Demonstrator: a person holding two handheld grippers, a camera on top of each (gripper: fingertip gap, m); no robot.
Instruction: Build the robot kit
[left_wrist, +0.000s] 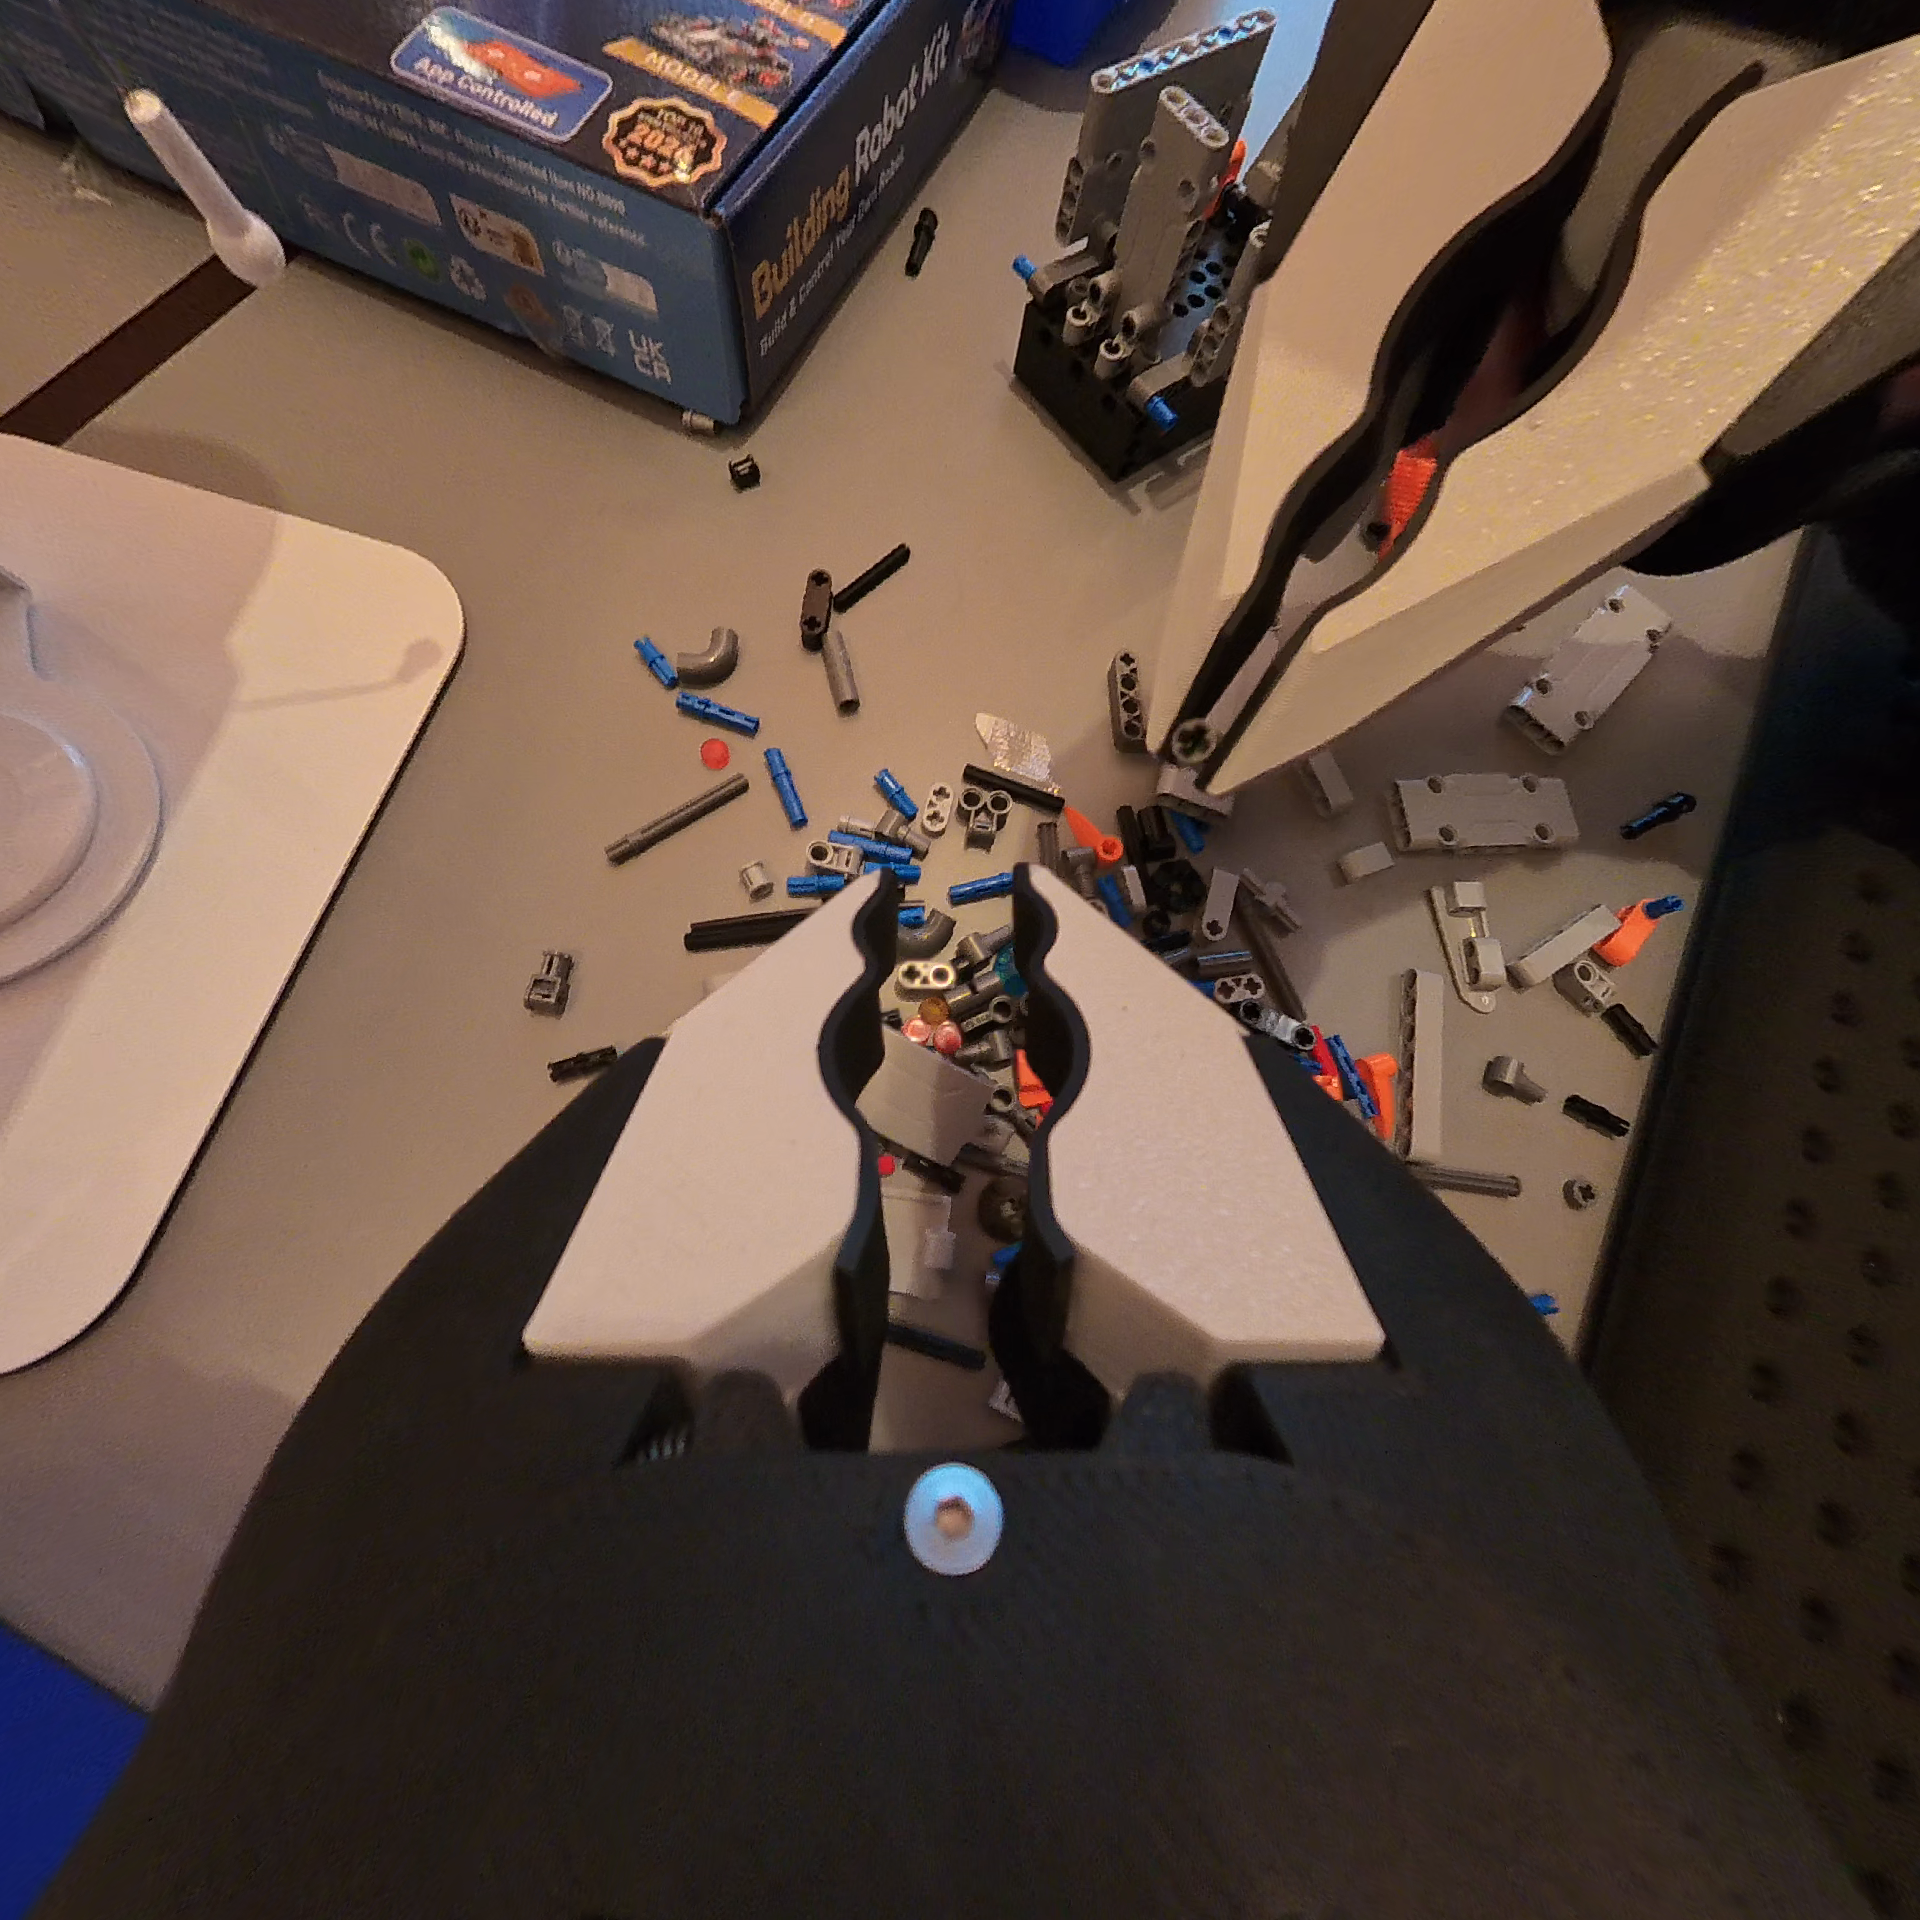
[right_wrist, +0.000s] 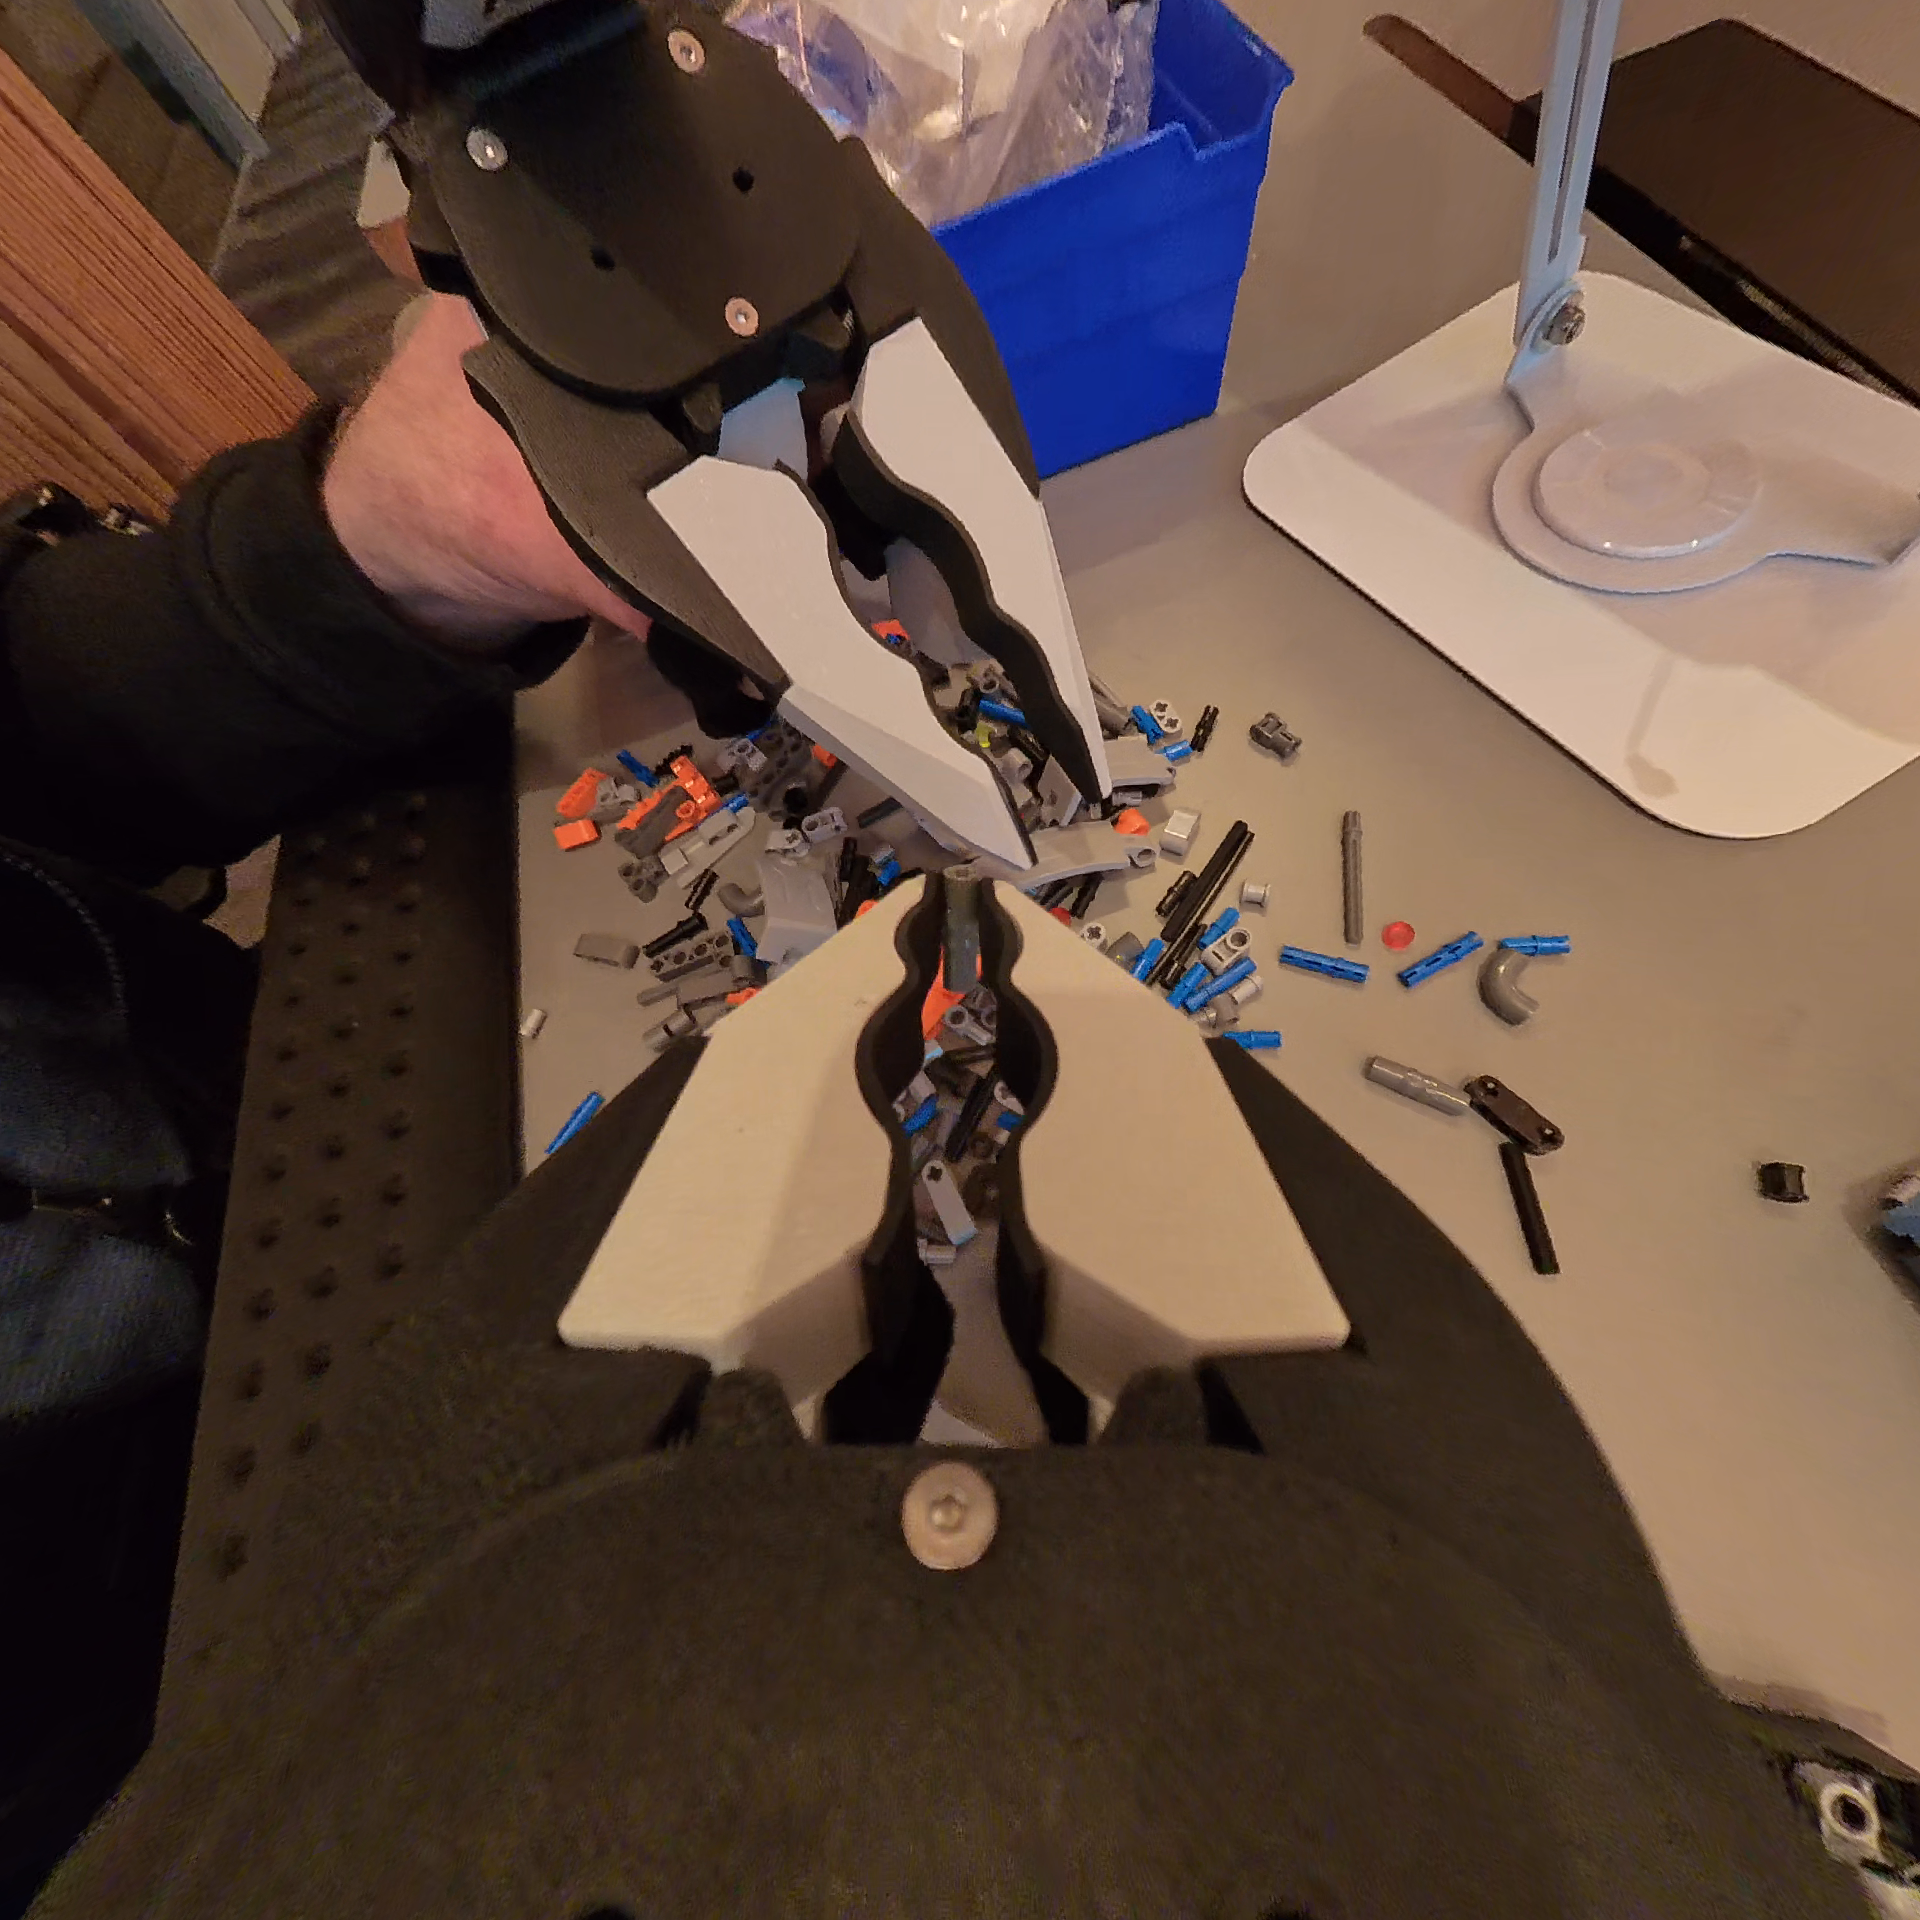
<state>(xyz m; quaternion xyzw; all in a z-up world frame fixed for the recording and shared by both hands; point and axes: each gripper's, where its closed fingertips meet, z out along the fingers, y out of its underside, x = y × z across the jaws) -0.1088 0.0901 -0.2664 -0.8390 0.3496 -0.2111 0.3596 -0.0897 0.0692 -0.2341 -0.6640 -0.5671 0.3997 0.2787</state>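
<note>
My left gripper (left_wrist: 954, 878) is open and empty, with its fingers a small gap apart. It hovers low over a pile of small building pieces (left_wrist: 1174, 894): blue and black pins, grey beams and orange parts. My right gripper (right_wrist: 961, 883) is shut on a short dark grey axle piece (right_wrist: 961, 940), held upright between its tips. In the left wrist view the right gripper (left_wrist: 1195, 753) reaches down from the upper right to the pile's far edge. In the right wrist view the left gripper (right_wrist: 1060, 826), held by a hand (right_wrist: 447, 499), points down into the pile (right_wrist: 707, 821) just beyond my right tips.
A partly built grey and black model (left_wrist: 1143, 281) stands behind the pile, beside a blue kit box (left_wrist: 520, 156). A white lamp base (left_wrist: 208, 831) lies to the left. A blue bin (right_wrist: 1112, 281) holds plastic bags. A black perforated mat (left_wrist: 1787, 1143) borders the grey table (left_wrist: 520, 540). My hands' fingertips stand some 4 cm from each other.
</note>
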